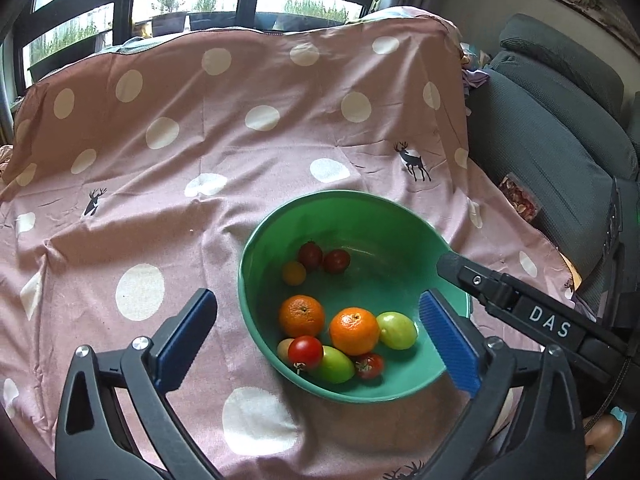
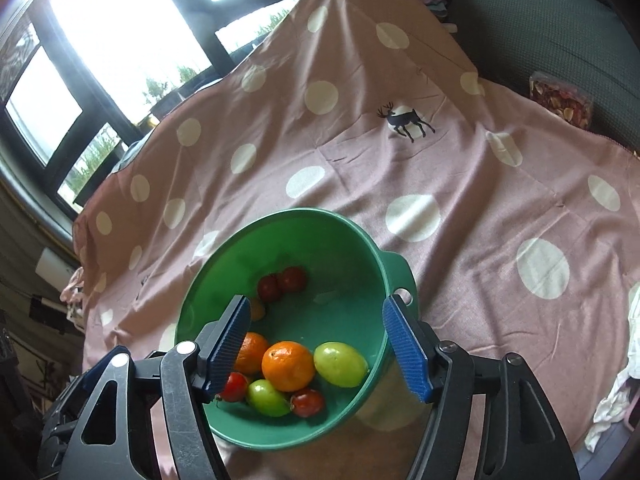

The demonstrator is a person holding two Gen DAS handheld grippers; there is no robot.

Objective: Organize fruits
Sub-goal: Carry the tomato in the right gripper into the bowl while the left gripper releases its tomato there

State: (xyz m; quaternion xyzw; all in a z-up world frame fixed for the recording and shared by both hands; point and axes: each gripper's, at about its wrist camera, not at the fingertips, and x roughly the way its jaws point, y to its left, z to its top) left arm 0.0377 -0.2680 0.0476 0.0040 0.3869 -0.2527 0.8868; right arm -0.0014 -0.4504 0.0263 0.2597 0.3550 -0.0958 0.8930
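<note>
Both grippers are empty right now. Left gripper (image 1: 316, 344) has its jaws spread wide with nothing between the pads, hanging over the near left side of the bowl. Right gripper (image 2: 326, 344) has its jaws apart too, framing the fruit pile from above without touching any of it.

Biggest thing first: the pink polka-dot cloth (image 1: 160, 200) covers the whole table, probably to keep fruit from rolling. The green bowl (image 1: 320, 208) sits toward the near right part of the cloth, within easy reach of both hands, I'd guess on purpose.

All the fruit is in the bowl. Two oranges (image 1: 354, 330) and two green fruits (image 1: 397, 330) crowd the near wall, with red tomatoes (image 1: 305, 352) tucked among them. Two darker tomatoes (image 1: 336, 261) and a small yellow-orange one (image 1: 294, 273) sit apart, farther back. Looks basically sorted to me.
</note>
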